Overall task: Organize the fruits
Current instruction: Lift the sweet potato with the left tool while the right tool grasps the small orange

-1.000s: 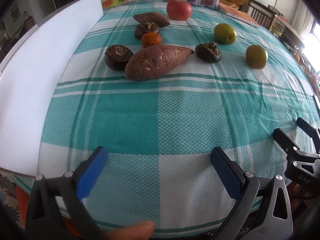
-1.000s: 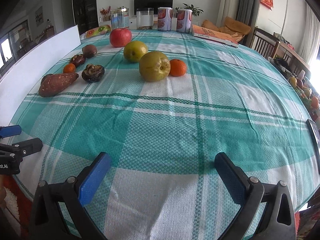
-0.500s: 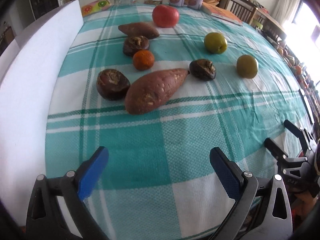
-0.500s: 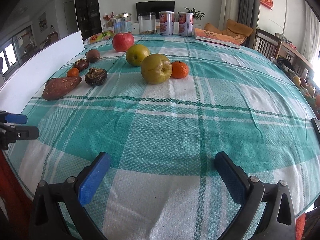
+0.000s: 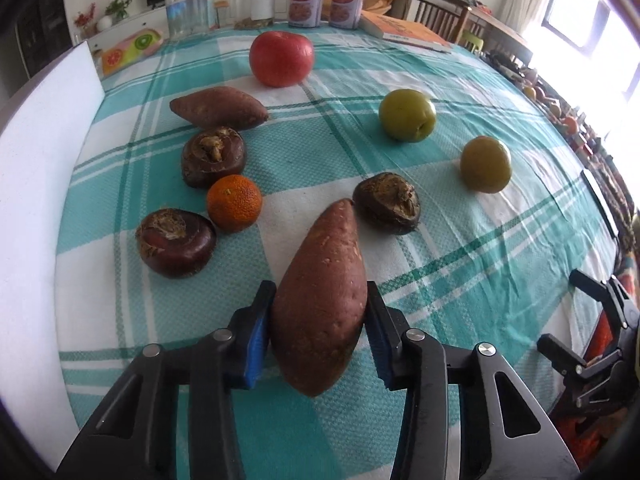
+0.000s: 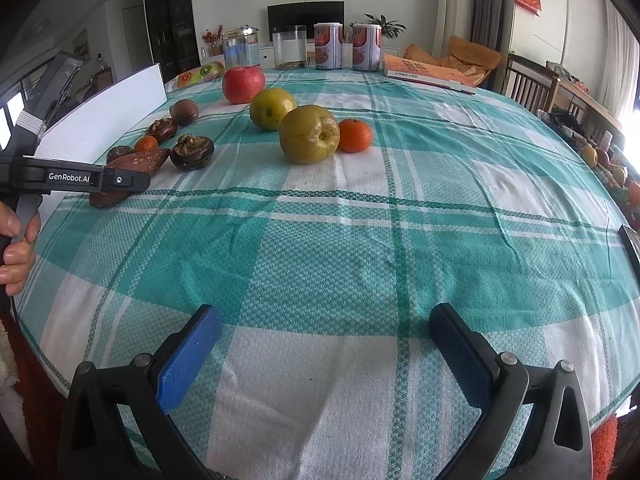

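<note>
Left hand-held gripper [image 5: 318,322] is clamped on the near sweet potato [image 5: 320,304], lying on the table [image 5: 460,248] just before a water chestnut [image 5: 387,202]. Right hand-held gripper [image 6: 320,354] gapes wide, holding nothing.

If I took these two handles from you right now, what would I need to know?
Left tongs: shut on the near sweet potato, which is pinched between the blue pads.
Right tongs: open, holding nothing, over bare tablecloth.
On the cloth: second sweet potato, three dark chestnuts, small orange, red apple, two green apples; another orange sits beside the nearer green apple.
Done: one grasp only.
Left: place this potato, then sort all the rest.
</note>
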`<state>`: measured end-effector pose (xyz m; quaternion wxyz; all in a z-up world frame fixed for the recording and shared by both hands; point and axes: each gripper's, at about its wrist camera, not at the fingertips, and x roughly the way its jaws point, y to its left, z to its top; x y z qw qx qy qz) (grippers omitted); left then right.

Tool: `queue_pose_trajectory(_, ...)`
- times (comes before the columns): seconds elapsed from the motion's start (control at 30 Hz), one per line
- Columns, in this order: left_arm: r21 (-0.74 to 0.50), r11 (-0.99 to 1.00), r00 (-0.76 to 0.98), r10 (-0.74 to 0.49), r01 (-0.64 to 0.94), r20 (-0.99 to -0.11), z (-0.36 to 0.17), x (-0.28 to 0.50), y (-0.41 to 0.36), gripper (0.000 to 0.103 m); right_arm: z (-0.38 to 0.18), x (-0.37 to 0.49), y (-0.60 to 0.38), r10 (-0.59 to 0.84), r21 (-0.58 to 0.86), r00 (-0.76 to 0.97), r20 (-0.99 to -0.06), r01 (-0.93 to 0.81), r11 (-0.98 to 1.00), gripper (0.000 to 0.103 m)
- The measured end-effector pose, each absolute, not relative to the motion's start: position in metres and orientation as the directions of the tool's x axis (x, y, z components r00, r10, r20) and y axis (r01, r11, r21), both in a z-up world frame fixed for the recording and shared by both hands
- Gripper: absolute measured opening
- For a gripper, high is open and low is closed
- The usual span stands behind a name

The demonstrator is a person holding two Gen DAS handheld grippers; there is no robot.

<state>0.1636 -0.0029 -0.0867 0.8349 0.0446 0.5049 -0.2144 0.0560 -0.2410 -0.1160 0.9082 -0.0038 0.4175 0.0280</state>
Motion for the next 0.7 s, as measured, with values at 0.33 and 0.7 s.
queue_pose_trajectory(0.33,-0.059,0.916,0.44,-0.246,0.397,-0.863,-0.084,0.169,-0.016,0.054,-0.077,0.136,-0.32,0.251,0.356,0.608,-0.753,0.056,0.933,0.075)
queue_pose_trajectory(0.7,-0.155,0.934,0.435,-0.29,0.321,-0.852,-0.085,0.133,0.003,0.039,-0.097,0.271,-0.305,0.31,0.382,0.372,-0.875,0.135,0.914,0.043)
